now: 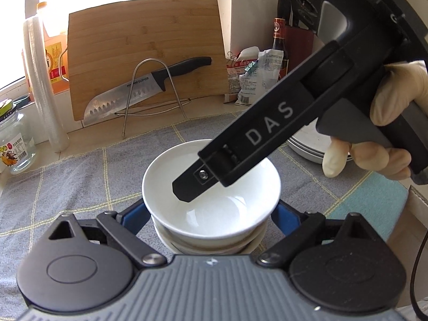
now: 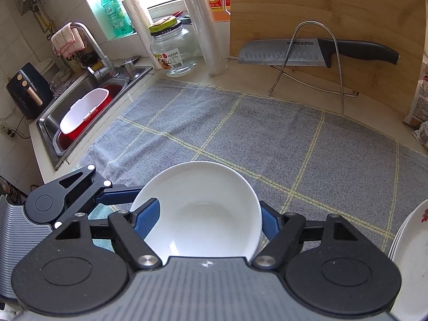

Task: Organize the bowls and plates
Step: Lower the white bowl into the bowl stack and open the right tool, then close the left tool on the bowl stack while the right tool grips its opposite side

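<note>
A white bowl point(image 1: 214, 208) sits nested on top of a short stack of white bowls point(image 1: 208, 243) on the grey checked cloth point(image 1: 80, 182). My left gripper point(image 1: 211, 211) flanks that stack just under the top bowl's rim, its blue fingers point(image 1: 136, 215) against the sides. My right gripper point(image 2: 211, 216), held by a gloved hand point(image 1: 385, 133), reaches down from the right. One blue pad point(image 2: 147, 219) lies inside the top bowl point(image 2: 203, 214). The other pad sits outside its right rim, so neither pinches the wall. A stack of plates point(image 2: 409, 246) lies to the right.
A bamboo cutting board point(image 1: 144, 50) leans at the back with a knife point(image 1: 139, 91) on a wire rack point(image 1: 149, 91). A glass jar point(image 1: 16, 144) and film rolls stand left, bottles and packets point(image 1: 254, 77) right. A sink point(image 2: 80, 112) holding a red and white tub lies far left.
</note>
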`<state>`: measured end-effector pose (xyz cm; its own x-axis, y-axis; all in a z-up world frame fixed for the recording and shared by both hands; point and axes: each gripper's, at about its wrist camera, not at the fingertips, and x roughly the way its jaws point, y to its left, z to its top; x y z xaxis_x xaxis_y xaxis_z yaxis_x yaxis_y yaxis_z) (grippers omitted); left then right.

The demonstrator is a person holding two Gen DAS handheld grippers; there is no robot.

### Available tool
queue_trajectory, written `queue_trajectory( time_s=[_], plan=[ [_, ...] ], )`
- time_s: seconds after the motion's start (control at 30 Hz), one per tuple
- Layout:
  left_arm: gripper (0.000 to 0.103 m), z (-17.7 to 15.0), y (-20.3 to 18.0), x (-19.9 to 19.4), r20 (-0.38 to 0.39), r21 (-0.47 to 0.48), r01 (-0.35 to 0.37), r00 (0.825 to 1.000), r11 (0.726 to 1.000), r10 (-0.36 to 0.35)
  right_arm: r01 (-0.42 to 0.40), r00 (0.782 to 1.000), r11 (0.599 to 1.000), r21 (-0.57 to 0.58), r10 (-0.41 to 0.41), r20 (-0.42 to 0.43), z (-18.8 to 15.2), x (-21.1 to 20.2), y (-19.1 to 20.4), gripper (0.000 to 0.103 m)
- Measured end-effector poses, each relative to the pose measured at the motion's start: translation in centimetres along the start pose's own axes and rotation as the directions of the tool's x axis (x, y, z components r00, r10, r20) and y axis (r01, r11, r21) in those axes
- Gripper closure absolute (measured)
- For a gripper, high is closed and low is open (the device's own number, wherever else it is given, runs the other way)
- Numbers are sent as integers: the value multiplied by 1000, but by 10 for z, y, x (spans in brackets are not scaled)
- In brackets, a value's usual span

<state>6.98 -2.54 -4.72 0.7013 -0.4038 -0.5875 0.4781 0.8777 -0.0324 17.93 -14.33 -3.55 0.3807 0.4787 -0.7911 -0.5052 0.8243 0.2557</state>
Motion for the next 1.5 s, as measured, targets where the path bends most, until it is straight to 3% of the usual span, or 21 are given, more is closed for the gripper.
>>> queue_trajectory(
  time_s=[0.47,0.7,1.0,1.17,1.33,1.5],
  plan=[
    [7,-2,0,6,-13,-16,2,1000,1000,-2,-6,1000,1000,1,6,-4,0,4,-2,20],
    [6,-6,3,1,-16,-4,25,1000,1000,-25,-9,1000,1000,-8,10,18,-3,1,-4,6],
    [6,-28,21,-10,-81,23,56,995,998,-54,29,996,999,-41,-25,90,-21,-22,-6,2],
    [6,-42,29,-6,-126,26,64,990,998,-60,2,992,995,-97,11,124,-37,-35,4,0],
    [6,-52,35,1,-172,37,63,983,997,-56,34,997,983,-180,-22,73,-57,-32,9,0],
    [6,-51,37,13,-192,43,73,979,996,-63,135,989,951,-278,-148,-27,-88,0,1,0]
  ],
)
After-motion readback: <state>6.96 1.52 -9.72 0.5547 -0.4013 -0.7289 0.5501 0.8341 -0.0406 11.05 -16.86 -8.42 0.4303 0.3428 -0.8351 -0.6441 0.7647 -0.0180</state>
